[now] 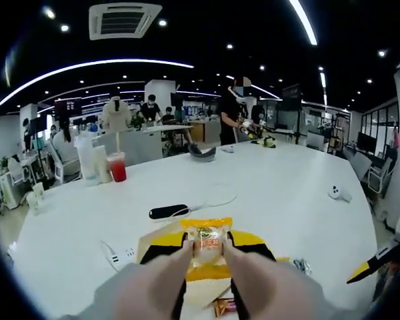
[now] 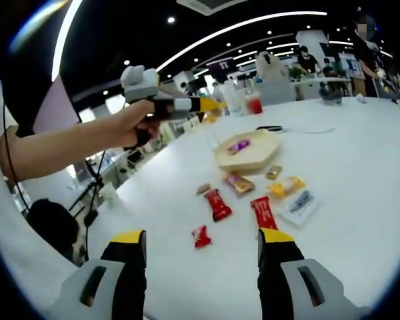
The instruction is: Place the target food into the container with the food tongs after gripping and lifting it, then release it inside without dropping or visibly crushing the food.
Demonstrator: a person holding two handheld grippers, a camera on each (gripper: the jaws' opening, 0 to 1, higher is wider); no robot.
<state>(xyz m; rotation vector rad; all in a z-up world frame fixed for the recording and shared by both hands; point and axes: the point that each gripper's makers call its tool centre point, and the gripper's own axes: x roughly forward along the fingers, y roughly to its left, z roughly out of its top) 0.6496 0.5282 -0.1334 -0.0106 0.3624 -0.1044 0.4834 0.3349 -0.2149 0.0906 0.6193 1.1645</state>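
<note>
My left gripper [image 1: 209, 248] is shut on a yellow-wrapped pastry packet [image 1: 209, 241], held up above the white table [image 1: 287, 180]. In the right gripper view a hand holds the left gripper [image 2: 212, 104] high, to the left of the hexagonal wooden tray [image 2: 252, 159]. A purple candy [image 2: 238, 146] lies in that tray. My right gripper [image 2: 203, 257] is open low over the table, with nothing between its jaws. Beyond it lie several wrapped snacks, among them a small red packet [image 2: 201, 236], a long red one [image 2: 218, 204] and a yellow one [image 2: 287, 187].
A pink drink cup [image 1: 117, 167], a black device [image 1: 168, 211] with a cable, a white power strip [image 1: 122, 257] and a white controller [image 1: 339, 193] sit on the table. People stand at desks behind. The right gripper's tip [image 1: 377, 261] enters at the right edge.
</note>
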